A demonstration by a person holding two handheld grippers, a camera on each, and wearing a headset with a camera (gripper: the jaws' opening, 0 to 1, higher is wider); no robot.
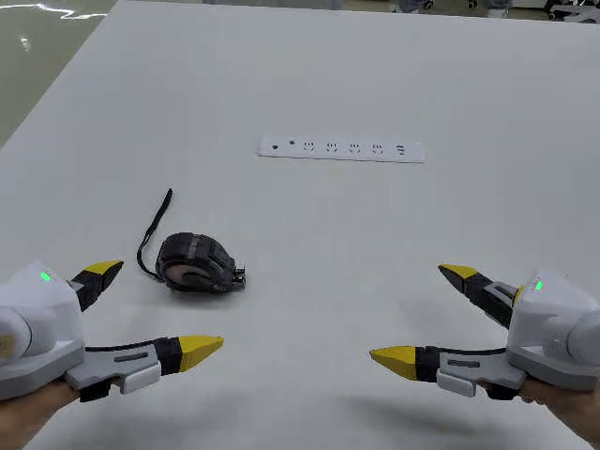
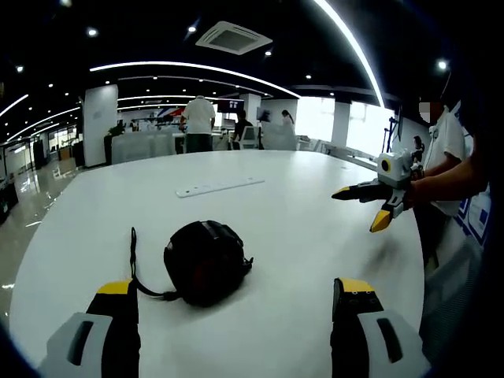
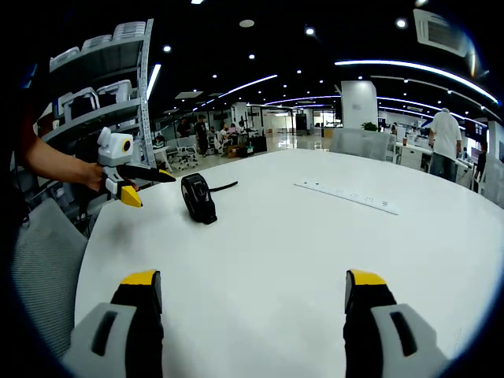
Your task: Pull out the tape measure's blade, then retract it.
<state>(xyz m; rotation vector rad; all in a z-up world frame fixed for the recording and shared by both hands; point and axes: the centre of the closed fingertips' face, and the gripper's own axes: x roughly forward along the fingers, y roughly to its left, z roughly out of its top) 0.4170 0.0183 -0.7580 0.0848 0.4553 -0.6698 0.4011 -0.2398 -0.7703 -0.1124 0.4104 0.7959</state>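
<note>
**Tape measure at rest on a wide white bench, both tongs spread and empty**

The bench (image 1: pixel 394 234) is a broad, matt white surface in a large open office. The gripper views show strip lights on a dark ceiling, racks of shelving (image 3: pixel 98 87) off to one side, and several people (image 2: pixel 198 120) standing well beyond the far end. A glossy pale floor (image 1: pixel 37 56) shows past the bench's left edge, which runs on a slant across the upper left corner of the head view.

The tape measure (image 1: pixel 195 262) sits left of centre on the bench, just ahead of the left tongs (image 1: pixel 169 305). Its black case appears to stand on its bottom edge with a broad reddish face toward the person. The long axis runs left to right across the bench, and a small metal tab shows at the lower right corner, pointing right. A black strap (image 1: pixel 155 225) trails from the case's left side and away toward the far side.

A white power strip (image 1: pixel 341 149) lies farther off, crosswise, well apart from the tape measure.

The left tongs and the right tongs (image 1: pixel 408 312) are both gaping wide with nothing between their yellow tips, and they hang low near the person's edge, well apart from each other. Bare bench lies between them, right of the case, and out to the far edge.
</note>
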